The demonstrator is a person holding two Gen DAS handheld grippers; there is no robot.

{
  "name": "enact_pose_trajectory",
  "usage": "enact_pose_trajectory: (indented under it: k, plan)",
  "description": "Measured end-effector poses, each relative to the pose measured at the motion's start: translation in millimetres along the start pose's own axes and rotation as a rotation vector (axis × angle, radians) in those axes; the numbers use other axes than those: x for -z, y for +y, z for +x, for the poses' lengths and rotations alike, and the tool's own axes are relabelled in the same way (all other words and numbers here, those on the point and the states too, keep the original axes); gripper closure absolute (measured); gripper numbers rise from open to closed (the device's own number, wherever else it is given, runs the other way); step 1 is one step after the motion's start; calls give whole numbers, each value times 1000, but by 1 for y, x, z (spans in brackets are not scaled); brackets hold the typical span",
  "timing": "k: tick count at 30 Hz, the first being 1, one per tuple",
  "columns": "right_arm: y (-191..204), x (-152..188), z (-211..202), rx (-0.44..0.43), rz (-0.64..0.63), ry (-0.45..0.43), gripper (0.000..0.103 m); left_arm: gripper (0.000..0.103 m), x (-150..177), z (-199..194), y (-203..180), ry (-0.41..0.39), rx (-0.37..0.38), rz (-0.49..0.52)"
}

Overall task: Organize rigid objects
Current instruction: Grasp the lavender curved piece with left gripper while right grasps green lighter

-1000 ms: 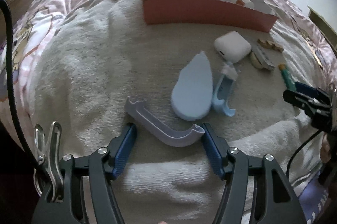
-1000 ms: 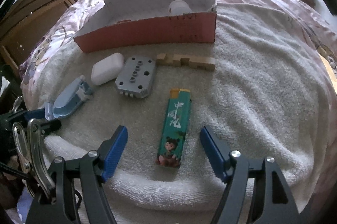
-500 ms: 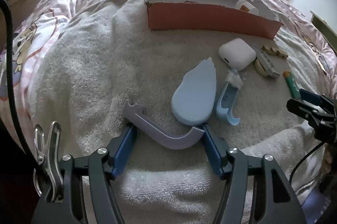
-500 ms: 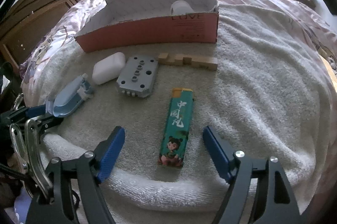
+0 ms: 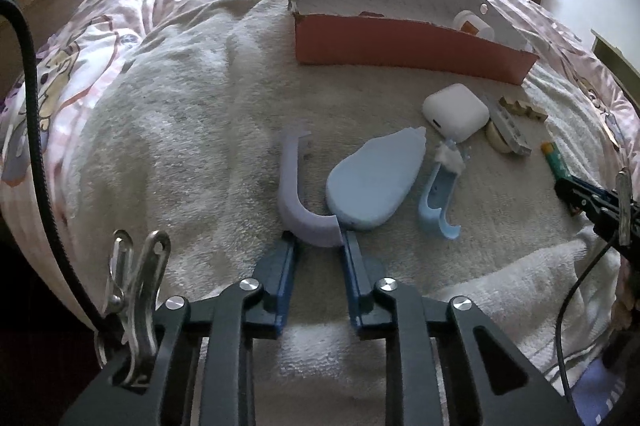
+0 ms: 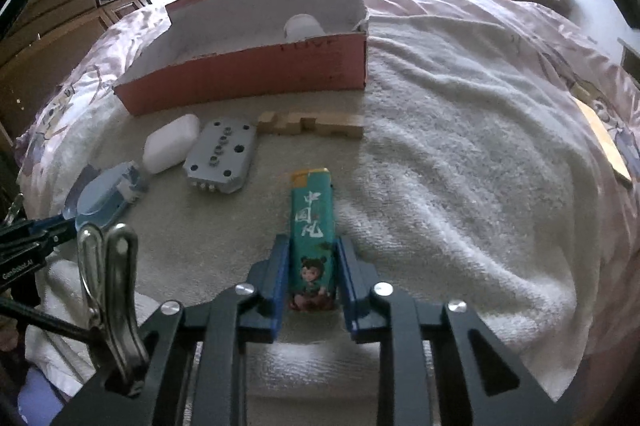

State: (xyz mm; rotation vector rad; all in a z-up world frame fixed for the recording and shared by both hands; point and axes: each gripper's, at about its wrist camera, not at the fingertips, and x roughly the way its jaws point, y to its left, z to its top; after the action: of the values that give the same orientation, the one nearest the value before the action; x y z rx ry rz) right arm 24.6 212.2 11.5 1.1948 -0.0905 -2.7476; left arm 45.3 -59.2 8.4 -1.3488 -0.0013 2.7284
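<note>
My left gripper (image 5: 315, 240) has just closed, its jaws clamped on the bend of the lilac hook (image 5: 294, 186), near the towel's (image 5: 168, 114) front edge; the hook's long arm points away from me toward the box (image 5: 400, 44). The blue oval (image 5: 374, 178) touches the hook's right end, the blue clip (image 5: 438, 198) just beside it. My right gripper (image 6: 313, 260) has just closed too, pads pressing both long sides of the lighter (image 6: 312, 226), its yellow end toward the box (image 6: 256, 70). Grey block (image 6: 222, 156), white case (image 6: 172, 142) and wooden piece (image 6: 312, 124) lie beyond, near the box's front wall.
</note>
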Motion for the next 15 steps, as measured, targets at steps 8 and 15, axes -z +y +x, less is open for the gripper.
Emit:
enact_pose_trajectory:
  k: [8, 15]
  plan:
    - [9, -1, -6, -55, -24, -27, 79, 86, -1, -4, 2, -1, 6, 2]
    - [7, -1, 1, -82, -13, -1, 79, 81, -14, 6, 12, -9, -27, -39]
